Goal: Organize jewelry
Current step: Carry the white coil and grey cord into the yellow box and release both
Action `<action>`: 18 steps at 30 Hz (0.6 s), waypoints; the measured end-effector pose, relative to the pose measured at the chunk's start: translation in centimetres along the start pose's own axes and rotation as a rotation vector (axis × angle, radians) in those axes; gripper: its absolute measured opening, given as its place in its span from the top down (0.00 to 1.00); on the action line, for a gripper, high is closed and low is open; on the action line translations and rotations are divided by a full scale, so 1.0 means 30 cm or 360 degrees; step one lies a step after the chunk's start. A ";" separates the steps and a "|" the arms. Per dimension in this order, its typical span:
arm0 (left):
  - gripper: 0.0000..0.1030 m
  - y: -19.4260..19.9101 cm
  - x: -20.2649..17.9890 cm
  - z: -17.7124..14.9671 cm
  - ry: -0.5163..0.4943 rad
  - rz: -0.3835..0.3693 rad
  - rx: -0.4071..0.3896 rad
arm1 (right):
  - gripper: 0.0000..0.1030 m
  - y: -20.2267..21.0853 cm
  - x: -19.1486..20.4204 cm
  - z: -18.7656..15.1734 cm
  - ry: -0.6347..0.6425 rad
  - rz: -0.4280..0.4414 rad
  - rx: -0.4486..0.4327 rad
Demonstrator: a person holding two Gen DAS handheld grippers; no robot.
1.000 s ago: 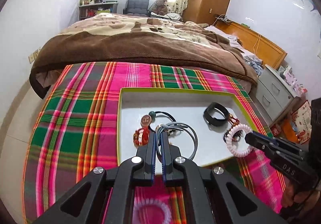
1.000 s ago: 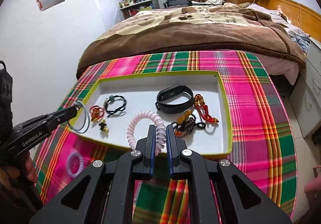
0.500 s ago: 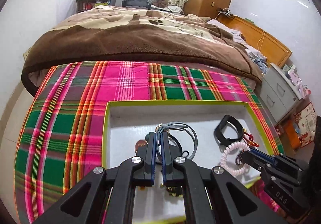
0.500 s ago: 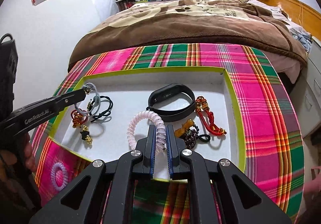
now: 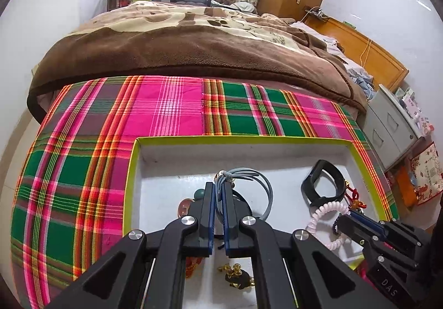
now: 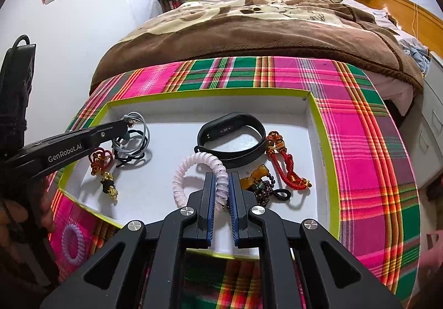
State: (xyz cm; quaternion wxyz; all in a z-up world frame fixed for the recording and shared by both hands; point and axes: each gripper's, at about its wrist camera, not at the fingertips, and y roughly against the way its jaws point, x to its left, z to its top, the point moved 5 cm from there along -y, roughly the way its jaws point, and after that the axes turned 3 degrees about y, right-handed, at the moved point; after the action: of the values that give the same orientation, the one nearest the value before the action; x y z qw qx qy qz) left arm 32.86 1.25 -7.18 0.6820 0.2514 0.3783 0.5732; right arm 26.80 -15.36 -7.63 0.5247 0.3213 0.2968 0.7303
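A white tray with a lime rim point(image 6: 324, 143) point(image 5: 130, 170) lies on the plaid cloth. My left gripper point(image 5: 218, 187) point(image 6: 126, 125) is shut on a grey hair-tie loop point(image 5: 260, 184) point(image 6: 139, 122) and holds it over the tray's left part, above a black hair tie point(image 6: 133, 155). My right gripper point(image 6: 221, 179) point(image 5: 346, 219) is shut on a pale pink spiral bracelet point(image 6: 193, 168) point(image 5: 328, 210) over the tray's near middle. A black wristband point(image 6: 232, 137) point(image 5: 321, 184), a red knotted cord point(image 6: 288, 168), dark beads point(image 6: 263, 187) and red and gold charms point(image 6: 101, 159) lie in the tray.
A purple spiral hair tie point(image 6: 72, 244) lies on the plaid cloth point(image 5: 171, 107) outside the tray's near left corner. A bed with a brown blanket point(image 5: 180, 51) lies beyond. A grey drawer unit point(image 5: 393, 123) stands at the right.
Both grippers have moved forward over the tray with their loops still held. The left gripper with the grey loop now sits farther in, above the black hair tie.
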 end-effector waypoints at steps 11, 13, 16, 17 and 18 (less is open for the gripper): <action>0.91 -0.008 0.002 -0.007 0.0007 0.0007 0.0018 | 0.86 0.002 0.010 0.001 0.0033 -0.0037 0.0001; 0.89 -0.008 0.004 -0.007 0.0014 0.0008 0.0018 | 0.85 0.004 0.013 0.001 0.0036 -0.0045 -0.0001; 0.85 -0.005 0.002 -0.009 0.0014 -0.0002 0.0013 | 0.84 0.006 0.013 -0.001 0.0036 -0.0047 -0.0004; 0.79 -0.003 0.000 -0.011 0.0016 -0.0013 0.0012 | 0.84 0.007 0.012 0.000 0.0033 -0.0048 -0.0004; 0.75 -0.001 -0.002 -0.013 0.0020 -0.0030 0.0015 | 0.82 0.008 0.012 0.000 0.0030 -0.0047 -0.0005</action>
State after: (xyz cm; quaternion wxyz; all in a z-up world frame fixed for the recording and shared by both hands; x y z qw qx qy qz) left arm 32.58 1.16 -7.43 0.6837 0.2475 0.3877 0.5666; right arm 26.58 -15.07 -7.39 0.5332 0.3092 0.3052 0.7259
